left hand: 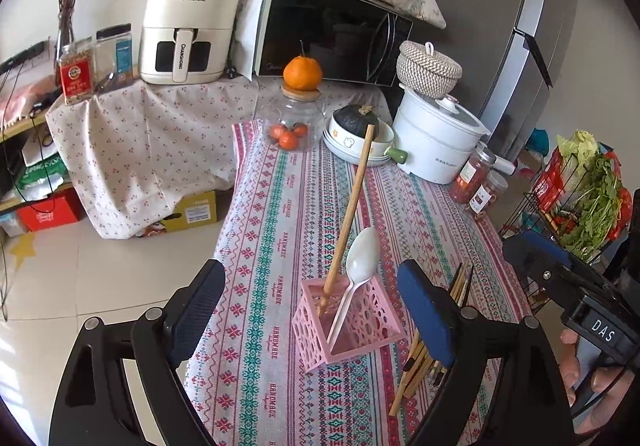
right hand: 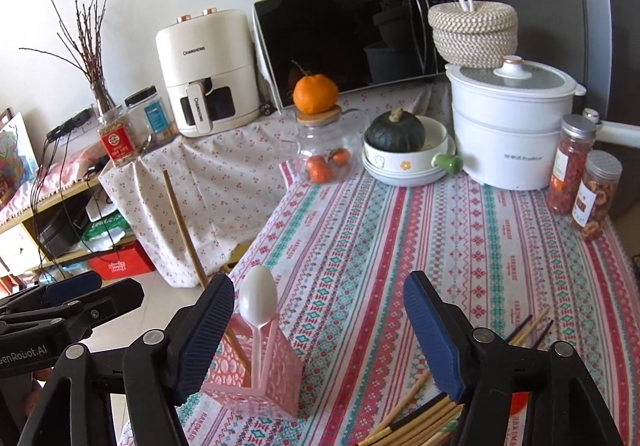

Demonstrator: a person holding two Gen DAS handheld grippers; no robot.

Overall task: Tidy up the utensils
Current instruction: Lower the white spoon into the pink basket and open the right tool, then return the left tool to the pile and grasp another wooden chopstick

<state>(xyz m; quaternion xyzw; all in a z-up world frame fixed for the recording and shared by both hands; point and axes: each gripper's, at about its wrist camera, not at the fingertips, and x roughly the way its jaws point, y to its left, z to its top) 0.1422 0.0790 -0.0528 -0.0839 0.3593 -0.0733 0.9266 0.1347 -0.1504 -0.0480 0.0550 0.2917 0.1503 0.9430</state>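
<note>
The table under the red-and-teal patterned woven cloth (left hand: 280, 206) serves as the sorting surface, with its near end kept for the utensil work while pots and jars crowd the far edge. On it stands the pink perforated plastic square holder (left hand: 347, 322), upright near the front so both grippers can reach it. It already holds one long wooden chopstick (left hand: 352, 206) leaning toward the far side and a white plastic spoon (left hand: 358, 274) resting bowl-up against a corner. Just to the holder's right lies the loose pile of wooden and dark chopsticks (right hand: 420, 422), flat on the cloth, apparently the stock not yet sorted.

The left gripper (left hand: 316, 310) hovers low, its blue-padded fingers spread wide on either side of the holder and gripping nothing. The right gripper (right hand: 320, 330) points forward over the table with its fingers likewise parted and empty, its right finger directly above the chopstick pile, which suggests a pick from there comes next.
</note>
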